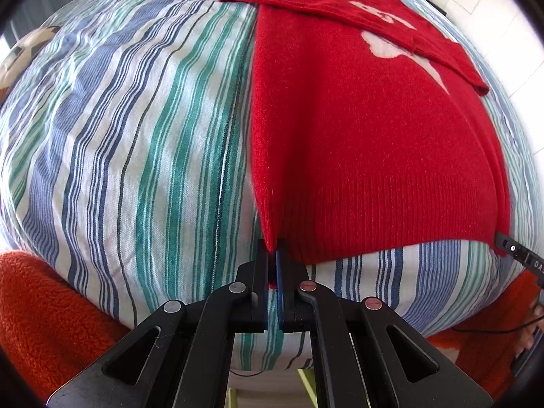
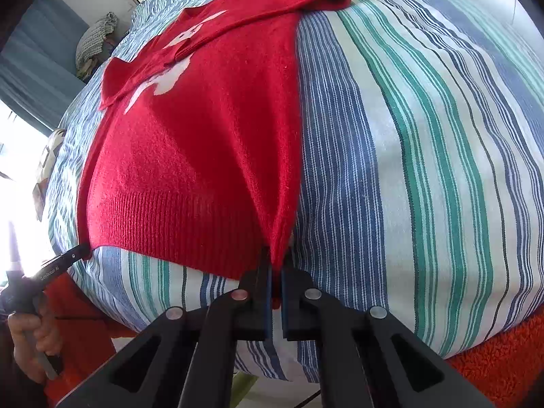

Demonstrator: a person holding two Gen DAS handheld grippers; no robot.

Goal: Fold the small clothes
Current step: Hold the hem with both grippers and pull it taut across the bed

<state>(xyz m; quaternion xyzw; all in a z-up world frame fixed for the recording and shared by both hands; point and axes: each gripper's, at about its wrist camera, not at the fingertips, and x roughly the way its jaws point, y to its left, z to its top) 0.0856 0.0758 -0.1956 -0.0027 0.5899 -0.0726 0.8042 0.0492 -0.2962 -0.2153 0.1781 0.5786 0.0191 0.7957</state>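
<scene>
A small red knitted sweater with a white figure on its chest lay flat on a bedcover of blue, green and white striped cotton, its ribbed hem nearest the tongs and its sleeves folded across the chest at the far end. The left gripper, black with blue pads, was pressed together on the near left corner of the hem, a pinch of red knit standing up between its fingers; the rest of the sweater stretched away ahead and to the right of it. The right gripper, of the same make, was likewise pinching the opposite hem corner, with the garment spreading ahead and to its left. Each view caught the other tool at the far end of the hem: the right gripper's black tip touched the corner at the right edge of the left wrist view, and the left gripper's tip met the corner at the left of the right wrist view, with a hand wrapped round its handle. Orange fleecy fabric showed below the bed's edge, near the tongs on both sides.
</scene>
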